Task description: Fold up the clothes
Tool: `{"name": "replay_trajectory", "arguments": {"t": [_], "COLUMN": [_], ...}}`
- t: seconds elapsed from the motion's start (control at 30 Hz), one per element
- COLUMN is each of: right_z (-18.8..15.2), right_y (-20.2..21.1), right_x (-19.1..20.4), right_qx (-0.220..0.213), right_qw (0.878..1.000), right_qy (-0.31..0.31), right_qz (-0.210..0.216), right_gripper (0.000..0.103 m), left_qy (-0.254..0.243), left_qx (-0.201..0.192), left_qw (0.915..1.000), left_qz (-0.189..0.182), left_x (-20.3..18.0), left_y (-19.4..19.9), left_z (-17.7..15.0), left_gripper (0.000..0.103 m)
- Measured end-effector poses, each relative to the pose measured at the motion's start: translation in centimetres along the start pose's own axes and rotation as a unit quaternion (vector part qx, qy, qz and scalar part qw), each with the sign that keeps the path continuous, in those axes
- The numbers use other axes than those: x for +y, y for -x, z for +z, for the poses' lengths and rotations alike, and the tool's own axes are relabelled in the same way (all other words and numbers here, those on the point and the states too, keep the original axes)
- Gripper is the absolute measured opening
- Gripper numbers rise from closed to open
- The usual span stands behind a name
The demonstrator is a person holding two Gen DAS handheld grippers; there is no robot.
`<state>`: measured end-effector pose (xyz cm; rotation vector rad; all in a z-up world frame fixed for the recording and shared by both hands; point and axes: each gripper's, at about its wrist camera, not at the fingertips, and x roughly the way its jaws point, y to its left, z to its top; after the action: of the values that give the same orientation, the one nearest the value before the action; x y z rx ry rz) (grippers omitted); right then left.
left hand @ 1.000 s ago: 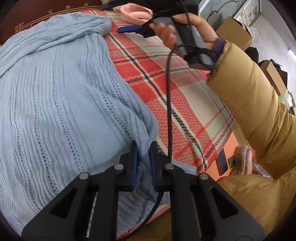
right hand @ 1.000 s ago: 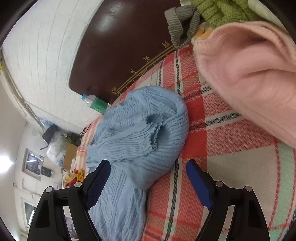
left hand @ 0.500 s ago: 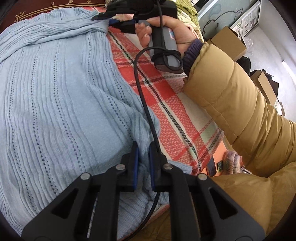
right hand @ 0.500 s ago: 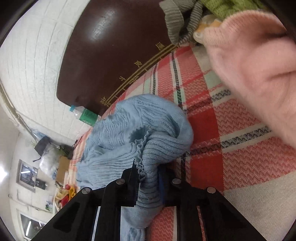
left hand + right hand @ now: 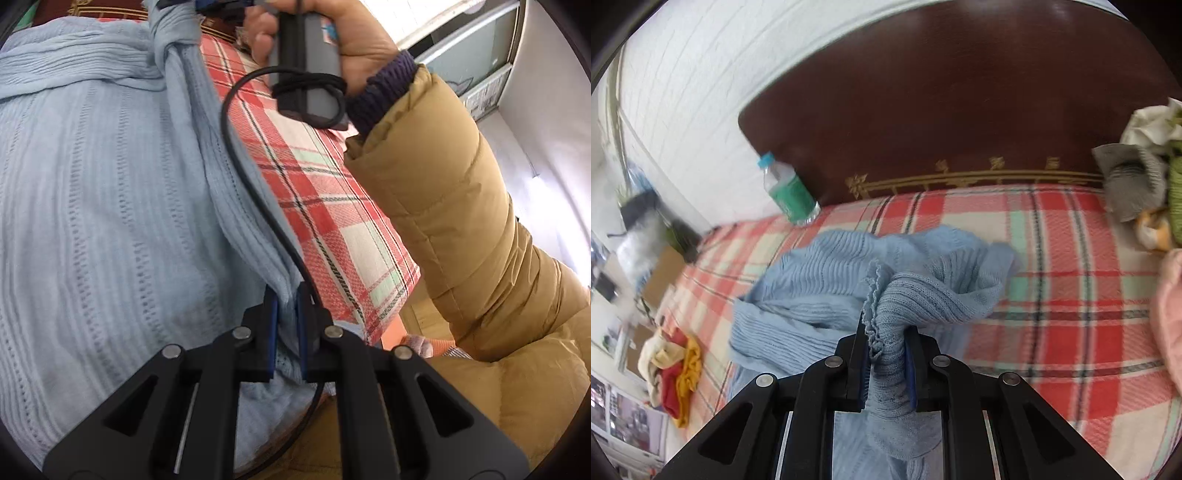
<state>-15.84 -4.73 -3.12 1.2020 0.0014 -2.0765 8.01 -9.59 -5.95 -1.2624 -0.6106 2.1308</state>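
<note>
**Both tools clamped on the blue sweater, first fold about to start**

Plaid bedding in red, white and green covers the bed (image 5: 1071, 295), with a dark wooden headboard (image 5: 960, 110) behind it and a white brick wall beyond. A pale blue knit sweater (image 5: 92, 221) lies spread over the bed, filling the left wrist view from 12 o'clock round to 8 o'clock.

The left tool (image 5: 287, 332) is nearly closed, its blue pads pinching the sweater's edge at the near side of the bed. The right tool (image 5: 886, 358) has just been closing, and its jaws now grip a thick bunch of knit fabric, a frilled edge showing between them. In the left wrist view the person's hand (image 5: 332, 40) in a tan padded sleeve (image 5: 461, 206) holds that tool at 12 o'clock, with the cloth pulled into a taut twist below it.

My reading is that the grasp step is done and the lift-and-carry of the first fold comes next. That calls for raising both held points together and keeping the cloth even between them; the bunched right-hand grip may drag extra layers along.

No container is in use. A capped plastic bottle (image 5: 788, 188) leans by the headboard at 10 o'clock in the right wrist view, a heap of other clothes (image 5: 1145, 177) sits at 3 o'clock, and a small pile of coloured cloth (image 5: 676, 369) at 8 o'clock.
</note>
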Motion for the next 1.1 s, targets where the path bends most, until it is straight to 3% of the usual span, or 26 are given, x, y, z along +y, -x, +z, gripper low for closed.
{"name": "replay_trajectory", "arguments": {"t": [0.1,0.17,0.23,0.33,0.47,0.67,0.8,0.9,1.0,1.1], "right_z": [-0.4,-0.7,-1.0,-1.5,-3.9,-12.6,-19.1,-22.1,-24.3,-25.1], "right_y": [-3.3,-5.1,-4.6,-1.8,4.3,8.7,9.4,9.9,10.1,10.0], "right_x": [2.7,4.1,4.7,5.3,4.2,3.4,4.3,4.6,5.3,6.2], "right_qx": [0.031,0.053,0.052,0.037,0.009,0.050,0.075,0.087,0.088,0.090], "right_qw": [0.999,0.998,0.998,0.996,0.992,0.984,0.977,0.974,0.971,0.966], "right_qy": [0.025,0.032,0.047,0.071,0.095,0.148,0.189,0.186,0.188,0.189], "right_qz": [-0.031,-0.019,-0.001,0.040,0.087,0.086,0.071,0.094,0.117,0.153], "right_gripper": [0.021,0.038,0.046,0.048,0.062,0.064,0.064,0.063,0.056,0.051], "left_qy": [0.020,0.029,0.030,0.027,0.020,0.027,0.025,0.026,0.024,0.026], "left_qx": [-0.007,-0.009,-0.011,-0.012,-0.016,-0.024,-0.038,-0.049,-0.060,-0.074], "left_qw": [0.9998,0.9994,0.9993,0.9989,0.9979,0.9949,0.9935,0.9943,0.9951,0.9956], "left_qz": [-0.007,-0.013,-0.019,-0.035,-0.059,-0.094,-0.105,-0.091,-0.075,-0.051], "left_x": [1.3,2.1,2.5,2.8,2.7,3.9,3.8,4.1,4.4,4.4], "left_y": [0.9,1.4,1.9,2.2,2.1,3.0,4.1,5.0,5.8,6.1], "left_z": [-0.6,-1.0,-1.5,-2.2,-2.6,-2.3,-2.7,-2.9,-3.2,-2.7], "left_gripper": [0.010,0.010,0.010,0.010,0.011,0.013,0.021,0.036,0.039,0.052]}}
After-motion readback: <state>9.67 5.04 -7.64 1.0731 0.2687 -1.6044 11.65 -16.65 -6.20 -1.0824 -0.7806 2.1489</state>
